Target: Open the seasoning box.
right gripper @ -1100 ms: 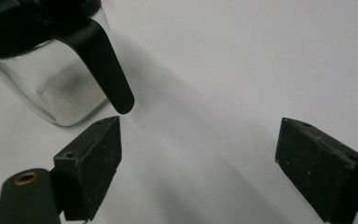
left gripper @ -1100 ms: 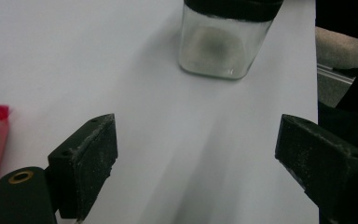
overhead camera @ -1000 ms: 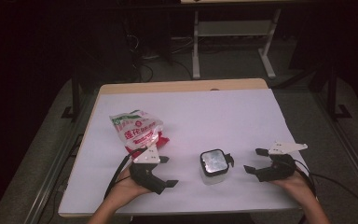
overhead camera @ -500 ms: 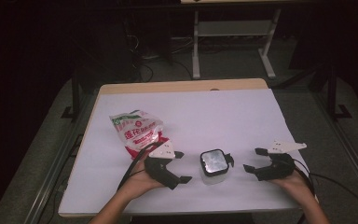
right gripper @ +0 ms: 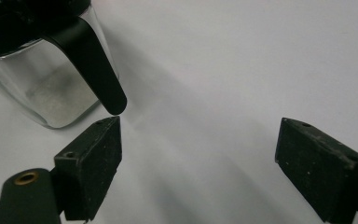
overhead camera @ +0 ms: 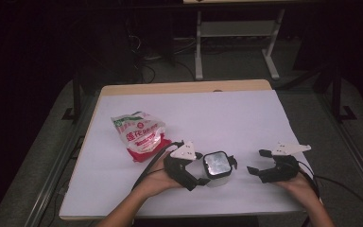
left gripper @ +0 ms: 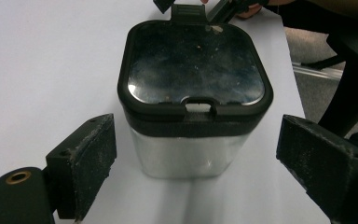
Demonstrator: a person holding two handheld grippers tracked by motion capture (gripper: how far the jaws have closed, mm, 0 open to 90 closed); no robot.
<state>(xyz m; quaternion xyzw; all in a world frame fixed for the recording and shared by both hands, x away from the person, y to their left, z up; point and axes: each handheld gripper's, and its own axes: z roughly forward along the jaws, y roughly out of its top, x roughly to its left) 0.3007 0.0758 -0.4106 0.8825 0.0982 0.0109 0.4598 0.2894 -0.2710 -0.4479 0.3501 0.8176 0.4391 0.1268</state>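
A small clear container (overhead camera: 217, 166) with a black square lid stands near the table's front edge. In the left gripper view the container (left gripper: 191, 116) stands upright between my open jaws, which flank it without touching. My left gripper (overhead camera: 202, 170) sits just left of it in the high view. A black handle (right gripper: 93, 65) hangs down the container's (right gripper: 46, 88) side in the right gripper view. My right gripper (overhead camera: 258, 161) rests open to the container's right, a short way off, with nothing between its jaws. Both of my jaw sets, left gripper (left gripper: 196, 158) and right gripper (right gripper: 198, 154), are wide apart.
A red, white and green food bag (overhead camera: 139, 135) lies on the white table (overhead camera: 217, 118) to the left, behind my left hand. A cable trails from each gripper. Beyond the table stand a metal frame (overhead camera: 236, 42) and cables on a dark floor.
My left gripper has moved right, from beside the bag to the container, so its open jaws now flank it. The right gripper and the container have stayed put.
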